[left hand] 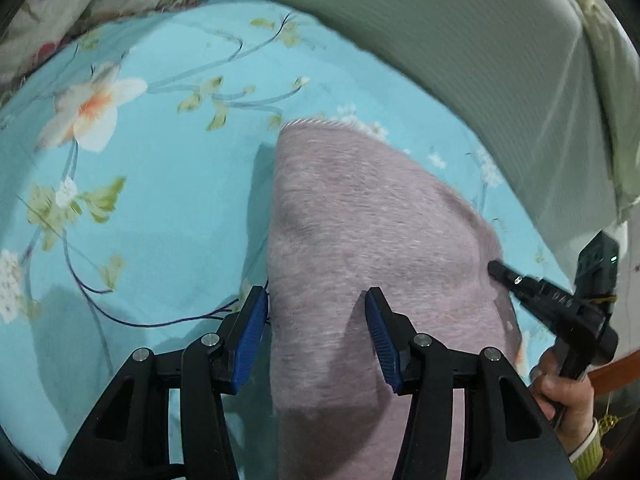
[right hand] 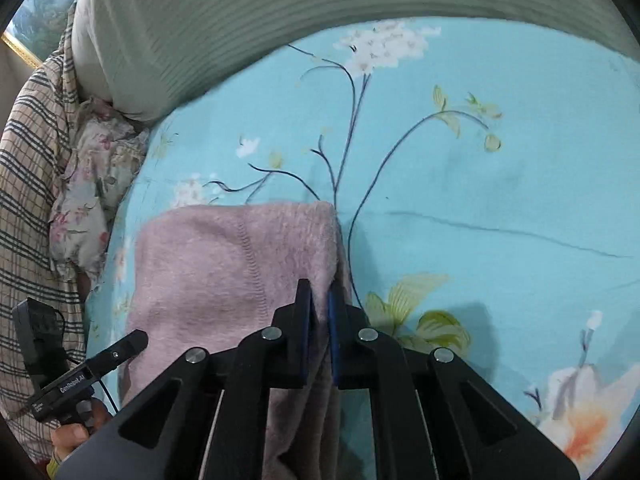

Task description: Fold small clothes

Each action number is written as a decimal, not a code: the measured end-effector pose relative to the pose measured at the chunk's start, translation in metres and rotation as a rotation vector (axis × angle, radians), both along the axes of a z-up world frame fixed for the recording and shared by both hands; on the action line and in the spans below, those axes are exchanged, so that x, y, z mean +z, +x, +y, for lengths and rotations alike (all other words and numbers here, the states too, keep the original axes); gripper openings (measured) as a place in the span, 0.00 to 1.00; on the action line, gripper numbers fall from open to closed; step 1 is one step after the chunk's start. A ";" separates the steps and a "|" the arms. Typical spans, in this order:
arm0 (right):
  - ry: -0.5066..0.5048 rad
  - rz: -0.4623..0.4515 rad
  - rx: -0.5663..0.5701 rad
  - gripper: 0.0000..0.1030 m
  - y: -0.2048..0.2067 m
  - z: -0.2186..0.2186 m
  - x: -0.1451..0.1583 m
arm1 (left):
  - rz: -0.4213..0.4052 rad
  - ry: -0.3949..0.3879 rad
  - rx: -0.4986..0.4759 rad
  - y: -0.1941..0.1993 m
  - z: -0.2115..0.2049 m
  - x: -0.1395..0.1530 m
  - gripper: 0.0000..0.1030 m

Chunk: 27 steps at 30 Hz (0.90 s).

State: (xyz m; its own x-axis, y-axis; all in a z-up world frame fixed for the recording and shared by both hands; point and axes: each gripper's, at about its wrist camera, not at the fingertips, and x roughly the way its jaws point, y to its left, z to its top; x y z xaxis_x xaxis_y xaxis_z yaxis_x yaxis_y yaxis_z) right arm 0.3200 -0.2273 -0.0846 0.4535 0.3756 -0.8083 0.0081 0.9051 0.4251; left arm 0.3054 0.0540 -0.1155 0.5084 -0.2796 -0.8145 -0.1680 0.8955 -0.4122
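While the pink fleece garment (left hand: 372, 240) is lying on the turquoise flowered bedsheet (left hand: 160, 184), its near part is being lifted toward the two cameras. In the right wrist view, the right gripper (right hand: 319, 312) is being kept almost closed, and the garment's right edge is being pinched between its blue pads (right hand: 333, 332); the cloth is seen hanging down between the jaws. In the left wrist view, the left gripper (left hand: 316, 320) is being held about half open, its jaws standing apart over the garment's left side. The left blue pad (left hand: 250, 344) is sitting just at the cloth's edge and the other lies over the fabric, but no squeeze on the cloth is being shown. A stitched seam (right hand: 252, 264) is seen running down the garment, and its far hem is resting flat on the sheet. The right gripper is also being caught at the right edge of the left view, tip against the garment, with the person's hand (left hand: 568, 396) wrapped round its handle. A ribbed pale green cover (right hand: 224, 28) is lying beyond the sheet, with a checked cloth (right hand: 28, 184) and a flowered pillow (right hand: 92, 192) beside it.
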 end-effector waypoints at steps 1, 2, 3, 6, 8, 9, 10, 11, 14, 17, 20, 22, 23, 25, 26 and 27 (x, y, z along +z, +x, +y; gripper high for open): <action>-0.005 0.003 -0.001 0.11 0.001 0.001 0.002 | 0.000 0.011 -0.001 0.003 -0.002 -0.005 0.52; -0.012 0.007 -0.001 0.12 0.002 0.001 0.005 | 0.004 0.022 0.004 0.004 -0.002 -0.010 0.56; -0.015 0.009 -0.001 0.15 0.002 0.001 0.009 | 0.006 0.019 0.010 0.007 0.000 -0.013 0.58; -0.020 -0.011 -0.005 0.17 -0.011 -0.003 0.030 | 0.012 0.011 0.012 0.004 0.004 -0.009 0.58; 0.004 -0.029 -0.003 0.17 -0.023 -0.007 0.042 | 0.007 0.043 -0.004 -0.004 0.004 0.001 0.58; 0.024 -0.049 0.011 0.17 -0.036 -0.008 0.051 | 0.004 0.049 -0.008 -0.009 0.004 0.005 0.57; 0.038 -0.062 0.032 0.17 -0.046 -0.008 0.057 | 0.000 0.049 -0.015 -0.016 0.004 0.011 0.56; 0.045 -0.069 0.050 0.17 -0.054 -0.008 0.059 | -0.005 0.041 -0.022 -0.023 0.004 0.015 0.55; 0.070 -0.086 0.155 0.17 -0.090 0.000 0.065 | -0.029 0.032 -0.054 -0.050 0.001 0.029 0.55; 0.071 -0.063 0.267 0.17 -0.126 0.012 0.057 | -0.075 0.001 -0.123 -0.087 -0.005 0.043 0.55; 0.061 -0.020 0.297 0.17 -0.153 0.013 0.041 | -0.097 -0.016 -0.219 -0.116 -0.026 0.052 0.55; 0.052 0.015 0.274 0.17 -0.164 0.008 0.027 | -0.099 -0.042 -0.294 -0.137 -0.037 0.054 0.55; 0.035 0.024 0.264 0.17 -0.167 0.003 0.022 | -0.095 -0.051 -0.342 -0.147 -0.045 0.051 0.55; -0.055 0.051 0.231 0.17 -0.171 -0.003 0.005 | -0.076 -0.020 -0.398 -0.163 -0.057 0.040 0.54; -0.072 0.069 0.219 0.16 -0.173 -0.006 -0.002 | -0.057 0.011 -0.423 -0.168 -0.063 0.031 0.52; -0.063 0.077 0.207 0.16 -0.176 -0.009 -0.008 | -0.038 0.036 -0.433 -0.172 -0.066 0.022 0.51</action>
